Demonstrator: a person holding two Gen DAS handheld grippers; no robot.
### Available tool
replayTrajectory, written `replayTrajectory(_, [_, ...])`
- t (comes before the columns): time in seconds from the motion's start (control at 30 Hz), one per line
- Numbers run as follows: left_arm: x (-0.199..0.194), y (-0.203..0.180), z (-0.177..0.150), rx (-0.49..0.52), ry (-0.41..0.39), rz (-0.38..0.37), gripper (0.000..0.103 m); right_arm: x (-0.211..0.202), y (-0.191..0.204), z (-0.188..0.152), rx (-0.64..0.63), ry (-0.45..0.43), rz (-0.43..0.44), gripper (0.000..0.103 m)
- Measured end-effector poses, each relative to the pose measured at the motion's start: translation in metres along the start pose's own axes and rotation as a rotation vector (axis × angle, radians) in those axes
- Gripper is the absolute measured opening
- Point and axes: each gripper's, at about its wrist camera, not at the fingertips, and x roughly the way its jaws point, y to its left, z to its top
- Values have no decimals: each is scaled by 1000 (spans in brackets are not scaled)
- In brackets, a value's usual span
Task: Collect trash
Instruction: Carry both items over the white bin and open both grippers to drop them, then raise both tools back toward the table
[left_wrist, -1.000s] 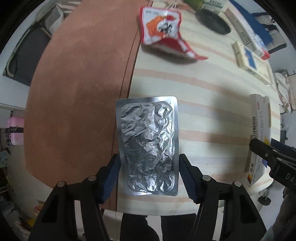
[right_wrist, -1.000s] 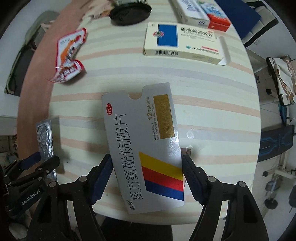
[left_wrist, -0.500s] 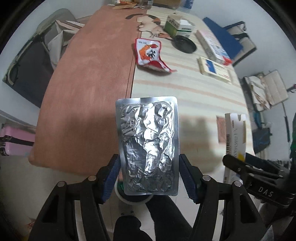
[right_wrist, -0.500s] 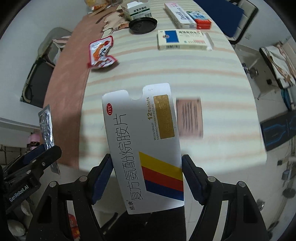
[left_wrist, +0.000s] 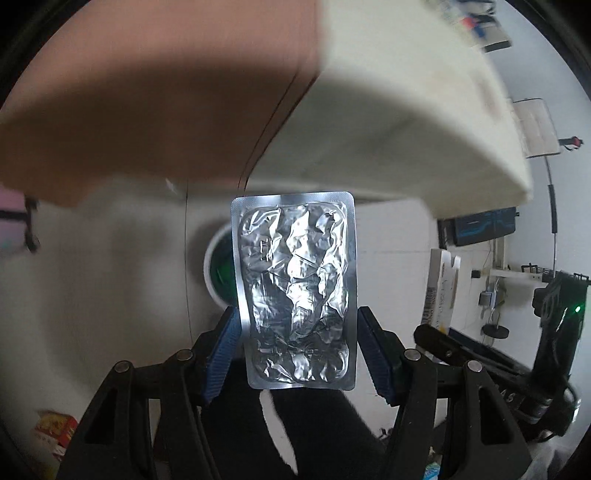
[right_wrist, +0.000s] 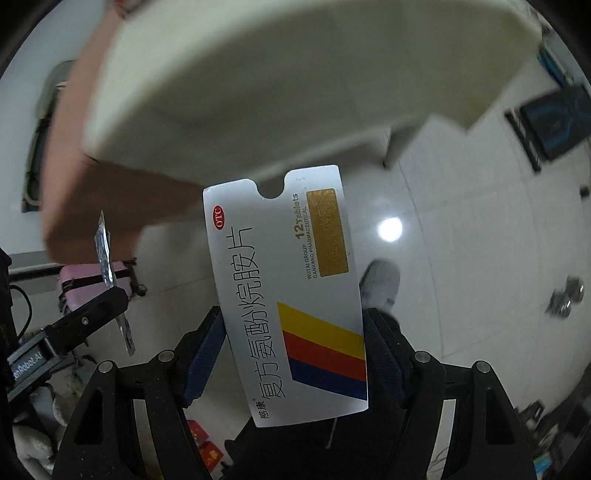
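Left wrist view shows the left gripper (left_wrist: 297, 354) squeezed tight on an empty foil pill sheet (left_wrist: 295, 291), which stands up between its blue pads (left_wrist: 221, 354). Behind the sheet, low on the floor, sits a round white bin with a green bag (left_wrist: 218, 273), partly hidden. The table (left_wrist: 369, 129) is above and blurry. In the right wrist view, the right gripper (right_wrist: 293, 365) is clamped on a flat medicine box (right_wrist: 288, 295) over the tiled floor (right_wrist: 461, 258). I think this is the carry-to-bin step. Next, each piece must be brought right over the bin's mouth, then the tongs opened to drop it.
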Motion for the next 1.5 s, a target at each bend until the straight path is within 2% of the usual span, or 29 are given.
replayTrajectory(0.1, [61, 25, 4, -36, 48, -6, 61, 63, -19, -7, 49, 43, 28, 76])
replayTrajectory(0.2, [120, 48, 11, -79, 95, -54, 61, 128, -33, -6, 67, 59, 38, 76])
replayTrajectory(0.3, [177, 68, 17, -107, 127, -54, 62, 187, -46, -3, 75, 73, 53, 76])
replayTrajectory(0.37, [202, 75, 20, -102, 123, -25, 69, 223, -54, 1, 72, 78, 73, 77])
replayTrajectory(0.43, [220, 81, 22, -101, 105, 13, 93, 251, -59, 4, 77, 88, 111, 77])
replayTrajectory(0.47, [225, 86, 18, -100, 100, 29, 96, 270, -63, 6, 81, 96, 129, 78])
replayTrajectory(0.53, [237, 92, 16, -97, 83, 70, 98, 291, -68, 4, 90, 101, 139, 103])
replayTrajectory(0.6, [243, 94, 14, -78, 56, 110, 102, 304, -72, 3, 79, 88, 108, 103])
replayTrajectory(0.77, [237, 106, 9, -38, -5, 220, 102, 313, -68, 4, 34, 64, -4, 103])
replayTrajectory(0.9, [230, 101, 3, 4, -43, 300, 102, 314, -61, 7, -20, 37, -129, 103])
replayTrajectory(1.07, [223, 98, -5, 17, -23, 329, 102, 304, -61, 9, -46, 37, -211, 103])
replayTrajectory(1.4, [200, 81, -28, 10, 8, 345, 102, 264, -52, -1, -79, 44, -252, 103])
replayTrajectory(1.5, [181, 73, -35, 5, 14, 339, 102, 243, -46, -6, -91, 42, -254, 103])
